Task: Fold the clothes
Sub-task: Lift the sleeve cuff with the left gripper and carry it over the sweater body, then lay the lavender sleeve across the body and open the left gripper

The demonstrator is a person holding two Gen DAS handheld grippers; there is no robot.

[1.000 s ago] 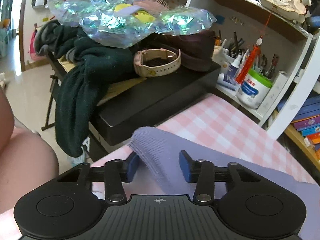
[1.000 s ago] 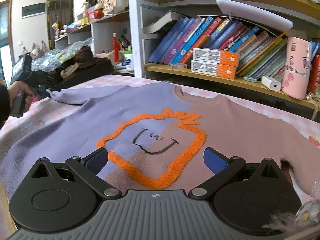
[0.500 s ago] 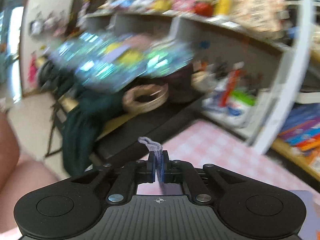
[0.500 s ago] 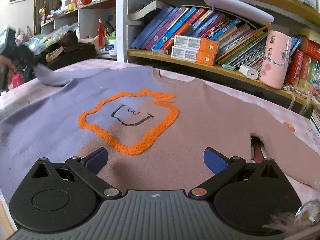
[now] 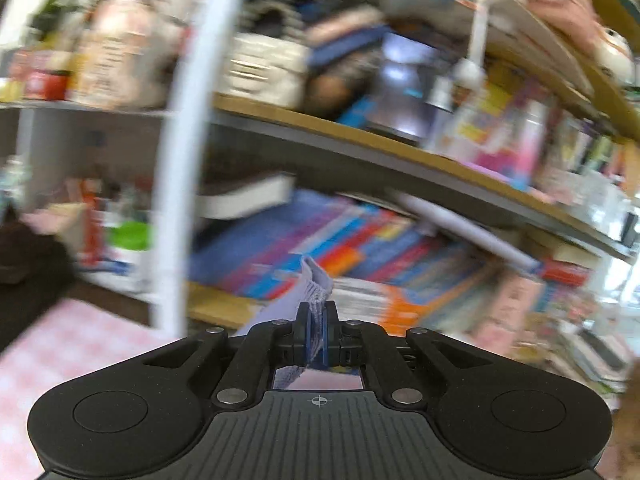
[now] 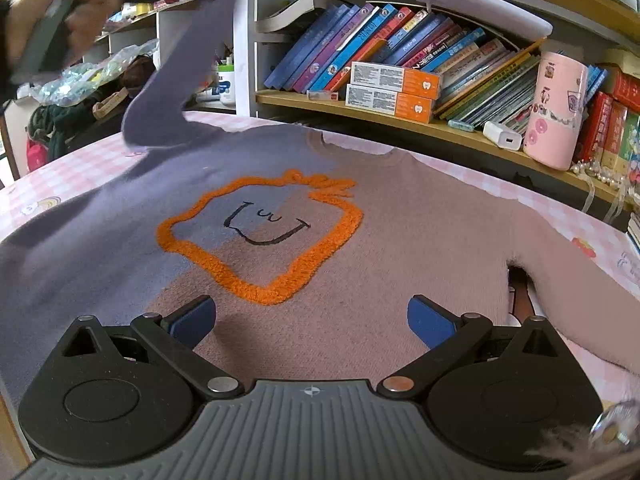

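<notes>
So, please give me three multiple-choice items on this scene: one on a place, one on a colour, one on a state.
1. Where does the pink cylindrical cup stand?
A. on the wooden shelf
B. on the sweater
C. on the floor

2. What colour is the fuzzy outline on the lilac and mauve knitted sweater?
A. green
B. orange
C. white

3. How is the purple sleeve?
A. flat
B. lifted
C. tucked under

Key: 1 A, it stands beside the books; 2 B, orange loop around the face; 3 B, the left gripper fingers pinch its cuff.

The left gripper point(image 5: 316, 330), raised high in the person's hand point(image 6: 60, 20), is clamped on the sweater's lavender cuff point(image 5: 314, 284), while the right gripper point(image 6: 312, 320) hovers low, jaws spread wide.
</notes>
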